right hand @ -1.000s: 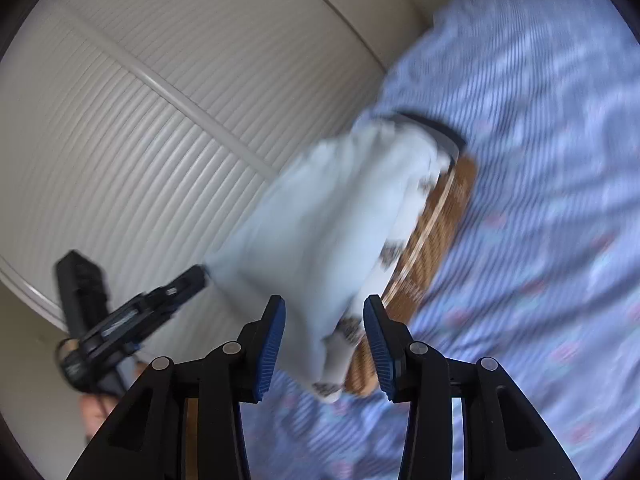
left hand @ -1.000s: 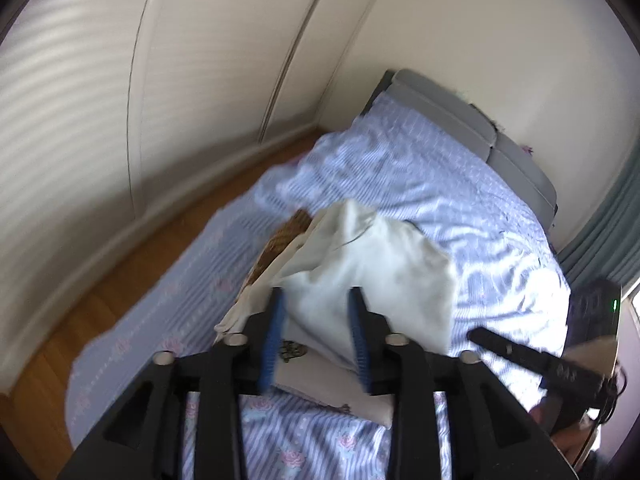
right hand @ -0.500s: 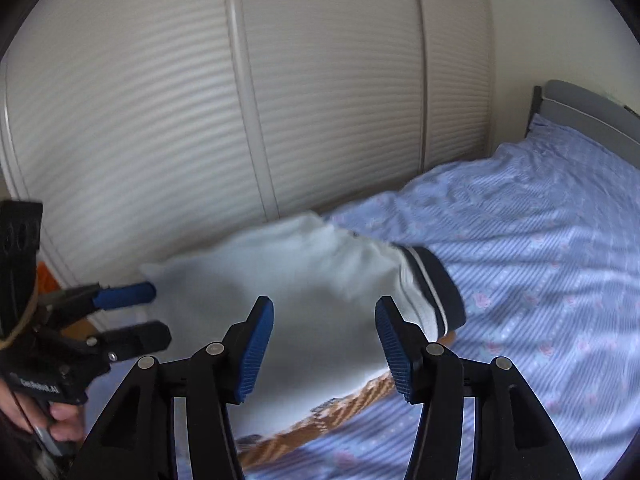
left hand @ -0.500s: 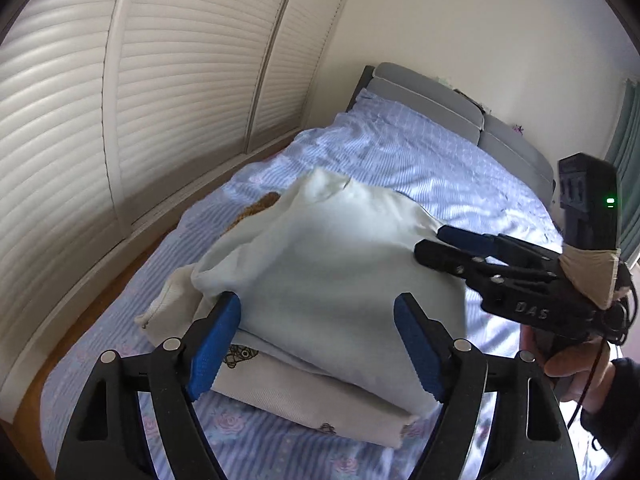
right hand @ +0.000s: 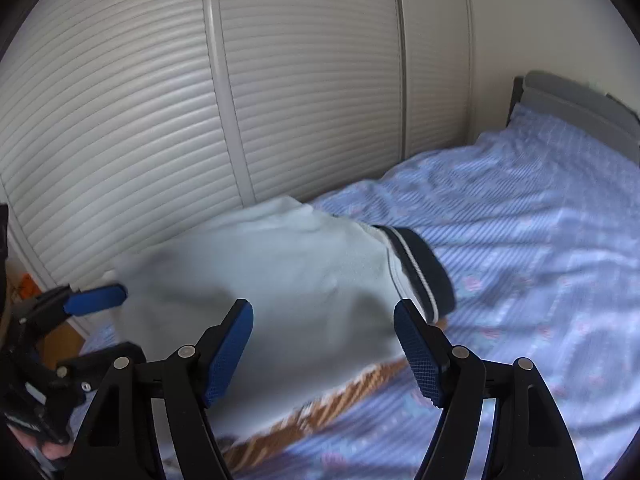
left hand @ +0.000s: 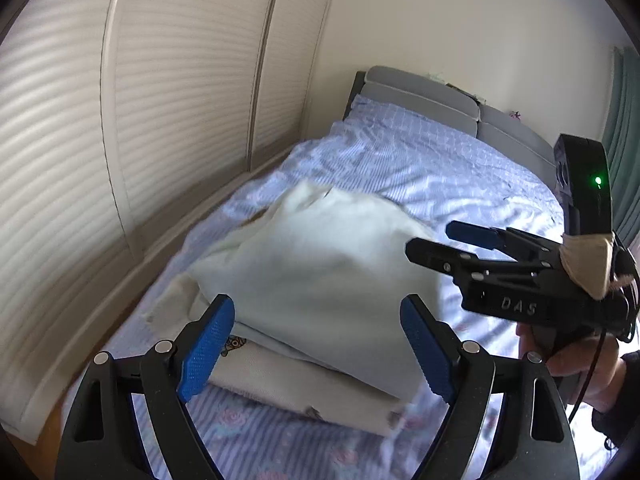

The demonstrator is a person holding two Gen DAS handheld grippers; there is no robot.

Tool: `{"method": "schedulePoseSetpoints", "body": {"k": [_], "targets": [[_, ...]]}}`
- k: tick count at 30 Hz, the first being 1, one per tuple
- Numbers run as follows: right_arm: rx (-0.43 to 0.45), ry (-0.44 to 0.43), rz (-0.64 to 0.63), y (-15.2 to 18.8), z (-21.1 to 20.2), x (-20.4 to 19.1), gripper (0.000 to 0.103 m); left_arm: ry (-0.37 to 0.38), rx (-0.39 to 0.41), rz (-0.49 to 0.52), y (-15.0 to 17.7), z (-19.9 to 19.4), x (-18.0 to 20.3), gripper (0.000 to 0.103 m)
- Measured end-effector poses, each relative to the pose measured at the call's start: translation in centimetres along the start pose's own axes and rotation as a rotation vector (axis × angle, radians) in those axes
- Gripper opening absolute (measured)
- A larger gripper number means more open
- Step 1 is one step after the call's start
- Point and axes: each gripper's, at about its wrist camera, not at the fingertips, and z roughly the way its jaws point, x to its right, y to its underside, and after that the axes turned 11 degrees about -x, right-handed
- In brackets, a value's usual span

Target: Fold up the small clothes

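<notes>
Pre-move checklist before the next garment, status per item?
1. Left gripper free of cloth: ok, jaws opening, nothing between the pads.
2. Right gripper free of cloth: ok, jaws opening, nothing pinched.
3. White garment resting on the pile: ok.
4. Its dark cuff tucked in: not ok, it sticks out.
5. Stack edges squared over the cream garment: cannot tell, blurred.
6. Next garment in view on the bed: not ok.

folded top on stack of clothes | stack near bed's wardrobe-side edge | patterned garment under stack | headboard at far end | wardrobe doors alongside bed
</notes>
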Motion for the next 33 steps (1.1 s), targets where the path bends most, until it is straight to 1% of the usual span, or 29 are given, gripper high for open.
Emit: {"method": "schedulePoseSetpoints", "body": {"k": [3, 6, 12, 15, 20, 23, 28, 31, 32, 33], "targets": [[0.032, 0.038, 0.024, 0.8, -3.7, -0.3, 0.073, -0.022, 0.011, 0.019, -0.1, -3.2, 1.8, 0.087], [0.050, 0.068, 0.049, 2.0, -8.2, -0.8, 0.073, -0.034, 0.022, 0.038, 0.0, -6.4, 3.7, 0.087], [0.129, 0.158, 0.105, 5.9, -19.3, -2.2, 0.073, -0.048, 0.073, 0.079, 1.6, -13.9, 8.8, 0.090], [0.167, 0.195, 0.138, 8.5, -24.9, -3.0, 0.073, -0.050, 0.092, 0.107, 3.2, -17.3, 11.8, 0.091], [0.201, 0.291, 0.178, 14.0, -32.8, -3.9, 0.074, -0.035, 0.103, 0.139, 6.5, -21.7, 17.0, 0.091], [0.203, 0.333, 0.247, 18.1, -37.0, -3.6, 0.074, -0.023, 0.104, 0.161, 8.7, -23.7, 20.3, 0.092], [0.202, 0.429, 0.356, 25.6, -43.4, -2.5, 0.074, 0.017, 0.070, 0.189, 12.4, -25.8, 24.8, 0.092], [0.198, 0.488, 0.396, 29.4, -46.6, -2.1, 0.074, 0.041, 0.053, 0.223, 14.3, -26.6, 27.6, 0.092], [0.198, 0.514, 0.409, 30.6, -47.6, -2.0, 0.075, 0.046, 0.052, 0.234, 14.9, -26.8, 28.4, 0.092], [0.199, 0.534, 0.429, 31.8, -48.7, -1.8, 0.078, 0.050, 0.057, 0.244, 15.7, -27.2, 29.5, 0.092]]}}
